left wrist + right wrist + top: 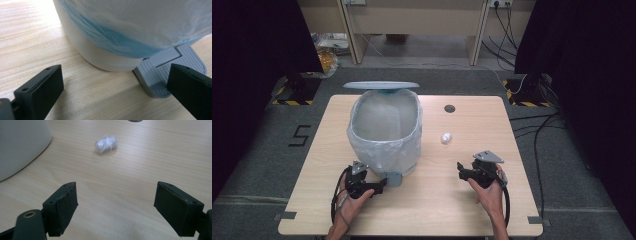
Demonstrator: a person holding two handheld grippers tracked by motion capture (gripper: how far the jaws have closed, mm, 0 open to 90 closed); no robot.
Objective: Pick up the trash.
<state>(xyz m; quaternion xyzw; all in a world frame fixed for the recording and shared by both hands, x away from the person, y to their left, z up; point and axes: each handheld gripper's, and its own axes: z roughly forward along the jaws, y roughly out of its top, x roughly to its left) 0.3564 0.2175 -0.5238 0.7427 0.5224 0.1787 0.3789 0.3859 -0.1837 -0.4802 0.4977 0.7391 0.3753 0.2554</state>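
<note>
From the high view, we hold the right hand-held gripper (460,169) near the desk's (472,210) right front part, its jaws apart with nothing between them. The small crumpled ball of clear plastic wrap (446,138) lies on bare wood beyond that gripper and a little toward the desk's middle, well apart from it and just right of the white pedal bin lined with a pale plastic bag (384,132), whose lid stands open at the far rim. Our left hand-held gripper (384,183) sits at the bin's front foot, beside the grey ribbed foot pedal (393,178). The right hand is clearly the nearer one to the ball.

In the left gripper view, the left gripper's jaws stand wide; one black jaw is by the pedal (166,75), though we cannot tell whether it touches it. The bin's base (105,57) stands just ahead.

In the right gripper view, the jaws are moderately open and empty. The ball (105,144) lies straight ahead, slightly left of centre between them, with its long axis running roughly across our line of approach. We judge a forward reach would bring the jaws around it.
</note>
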